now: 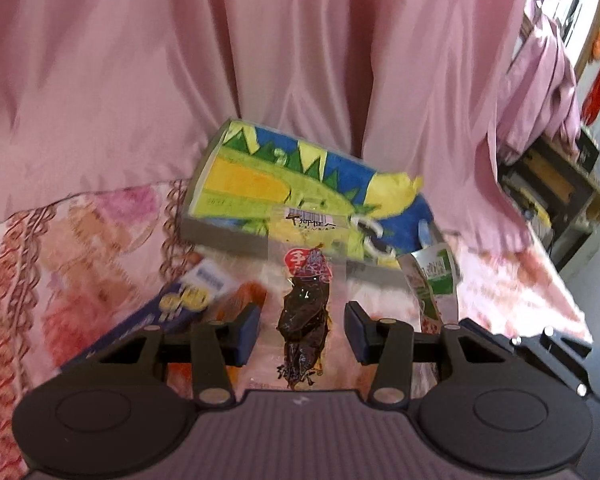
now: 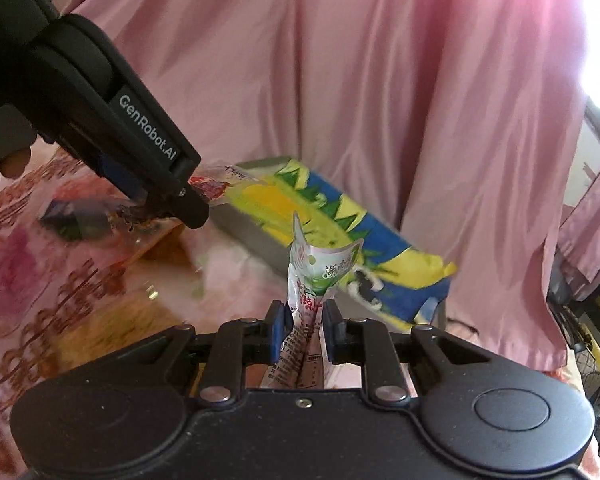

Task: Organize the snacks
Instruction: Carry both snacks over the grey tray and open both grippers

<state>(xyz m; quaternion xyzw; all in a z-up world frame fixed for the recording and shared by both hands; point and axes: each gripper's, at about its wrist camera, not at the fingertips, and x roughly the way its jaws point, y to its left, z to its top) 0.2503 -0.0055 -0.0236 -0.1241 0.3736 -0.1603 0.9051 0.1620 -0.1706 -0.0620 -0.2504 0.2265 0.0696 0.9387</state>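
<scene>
A grey box [image 1: 224,234] lined with a blue, green and yellow cartoon cloth [image 1: 300,184] stands on the pink bedspread; it also shows in the right wrist view [image 2: 260,244]. My left gripper [image 1: 302,326] is open, its pads on either side of a clear packet of dark dried meat [image 1: 304,316] with a red label. In the right wrist view that packet [image 2: 212,184] sticks out past the left gripper's fingers [image 2: 188,204] by the box's left end. My right gripper [image 2: 304,332] is shut on a white, green and red snack pouch [image 2: 320,276] just in front of the box.
A blue snack box with yellow print [image 1: 172,312] and an orange packet [image 1: 236,300] lie left of the left gripper. A pink curtain [image 1: 300,60] hangs behind the grey box. A dark shelf with boxes [image 1: 552,188] stands at the far right.
</scene>
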